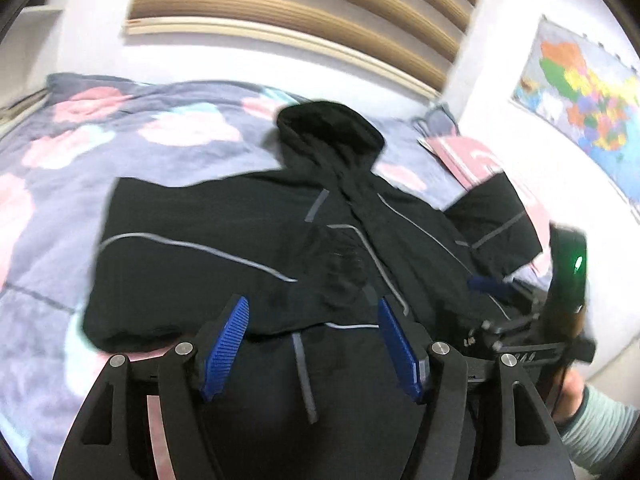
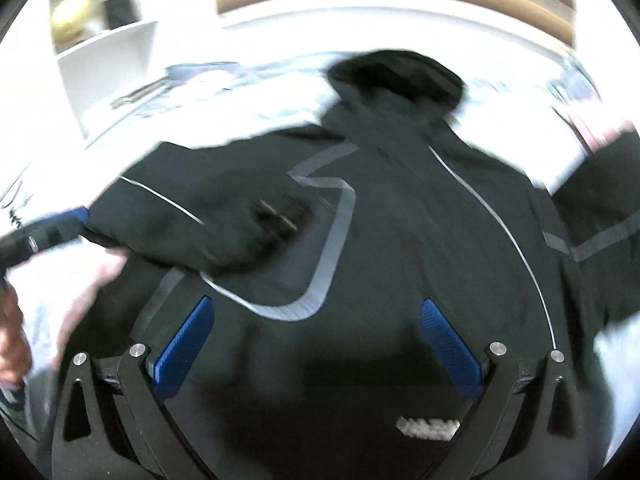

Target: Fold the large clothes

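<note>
— What do you have around the bed?
— I see a floral bedspread, slatted wooden headboard behind it, a coloured map on the wall right of it, white shelves left.

Bright indoor light, overexposed to white around the bed in the right view, motion-blurred throughout, fisheye-bent with dark vignetted corners.
</note>
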Action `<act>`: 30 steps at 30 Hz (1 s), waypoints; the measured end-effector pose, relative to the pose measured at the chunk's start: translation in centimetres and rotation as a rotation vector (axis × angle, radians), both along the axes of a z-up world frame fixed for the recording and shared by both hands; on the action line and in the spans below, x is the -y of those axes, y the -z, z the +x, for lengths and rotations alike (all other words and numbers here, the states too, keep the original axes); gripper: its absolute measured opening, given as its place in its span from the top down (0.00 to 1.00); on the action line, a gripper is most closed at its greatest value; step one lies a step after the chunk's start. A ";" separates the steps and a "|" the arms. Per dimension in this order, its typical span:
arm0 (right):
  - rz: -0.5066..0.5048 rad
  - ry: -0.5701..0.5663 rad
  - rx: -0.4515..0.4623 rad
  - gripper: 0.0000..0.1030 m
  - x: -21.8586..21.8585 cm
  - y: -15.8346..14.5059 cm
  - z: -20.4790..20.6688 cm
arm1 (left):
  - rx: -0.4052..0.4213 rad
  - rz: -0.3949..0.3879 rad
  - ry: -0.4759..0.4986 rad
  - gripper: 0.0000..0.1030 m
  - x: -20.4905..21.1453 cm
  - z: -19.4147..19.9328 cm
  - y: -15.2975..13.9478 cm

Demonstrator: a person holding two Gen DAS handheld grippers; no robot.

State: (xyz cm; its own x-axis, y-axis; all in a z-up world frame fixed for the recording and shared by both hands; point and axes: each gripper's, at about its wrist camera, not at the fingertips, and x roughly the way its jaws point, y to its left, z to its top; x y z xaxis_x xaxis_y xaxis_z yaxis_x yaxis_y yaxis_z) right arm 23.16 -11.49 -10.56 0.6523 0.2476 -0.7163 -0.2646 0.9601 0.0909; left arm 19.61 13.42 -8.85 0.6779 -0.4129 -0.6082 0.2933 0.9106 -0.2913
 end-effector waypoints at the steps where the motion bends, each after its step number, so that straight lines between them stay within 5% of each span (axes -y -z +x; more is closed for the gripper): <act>1: -0.012 0.000 0.011 0.01 -1.0 -0.6 0.7 | 0.008 0.014 -0.031 0.34 -0.7 -0.4 0.0; 3: -0.008 0.000 -0.005 0.06 -2.4 -0.7 2.2 | 0.021 0.037 -0.080 0.34 -1.8 -1.0 0.2; 8: 0.182 0.030 -0.232 0.12 -2.9 3.7 7.7 | 0.001 0.012 -0.136 0.34 -4.7 -2.0 0.8; 12: 0.306 0.064 -0.312 0.16 -2.8 6.6 10.2 | 0.000 0.055 -0.186 0.34 -6.1 -2.2 1.1; 13: 0.312 0.059 -0.288 0.24 -3.0 6.6 10.4 | 0.003 0.078 -0.204 0.34 -6.4 -2.2 1.2; 14: 0.315 0.037 -0.270 0.58 -3.4 6.4 10.6 | 0.001 0.090 -0.212 0.34 -6.5 -2.1 1.3; 15: 0.310 0.015 -0.274 0.64 -3.8 6.5 10.8 | -0.003 0.095 -0.217 0.34 -6.7 -2.1 1.4; 23: 0.252 0.026 -0.082 0.71 -1.9 0.7 8.4 | 0.008 0.119 -0.218 0.34 -5.7 -1.3 0.3; 30: 0.219 0.144 0.087 0.72 7.9 -6.2 6.4 | 0.096 0.162 -0.187 0.34 -1.5 0.6 -3.2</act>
State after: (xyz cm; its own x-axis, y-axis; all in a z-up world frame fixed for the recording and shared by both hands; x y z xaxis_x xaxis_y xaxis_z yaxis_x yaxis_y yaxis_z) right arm 29.59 -19.35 -4.37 0.7490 0.2907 -0.5954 -0.1424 0.9482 0.2838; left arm 20.24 14.90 -5.63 0.7910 -0.1770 -0.5857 0.1342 0.9841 -0.1162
